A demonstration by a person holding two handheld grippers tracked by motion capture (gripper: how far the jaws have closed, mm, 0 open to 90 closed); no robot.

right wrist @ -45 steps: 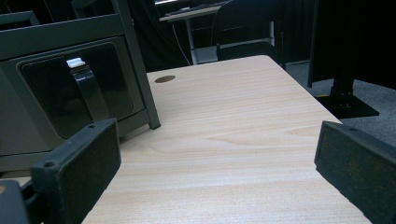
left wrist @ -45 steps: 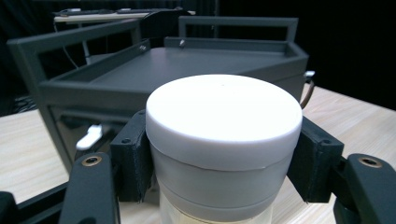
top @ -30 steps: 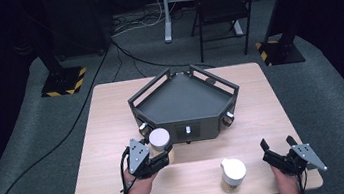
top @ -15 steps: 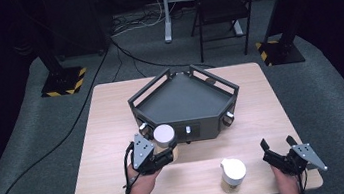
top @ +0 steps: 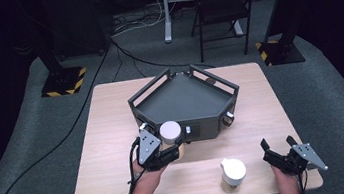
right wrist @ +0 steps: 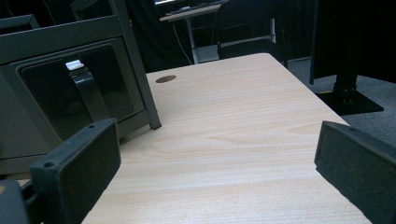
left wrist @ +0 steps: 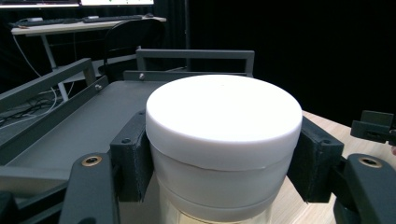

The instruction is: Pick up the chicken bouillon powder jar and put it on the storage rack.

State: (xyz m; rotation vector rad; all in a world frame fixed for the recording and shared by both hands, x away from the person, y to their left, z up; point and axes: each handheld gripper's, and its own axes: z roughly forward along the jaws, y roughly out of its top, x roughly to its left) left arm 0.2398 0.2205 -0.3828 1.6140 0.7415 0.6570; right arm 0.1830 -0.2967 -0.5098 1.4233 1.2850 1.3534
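Clamping a white-lidded jar [left wrist: 223, 154] on both sides, the left tool [top: 167, 150] holds it just at the near wall of the grey railed tray [top: 180, 101]; its smooth round lid is plain, while the clear lower body is cut off by the frame. The right tool [top: 279, 151] rests released, jaws wide, over the pale wood-grain bench [top: 109, 130]. A second lidded jar [top: 233, 173] stands near it.

A light wooden table [top: 112, 115] carries two things — a dark grey tray [top: 180, 98] and a white-lidded jar [top: 233, 174].
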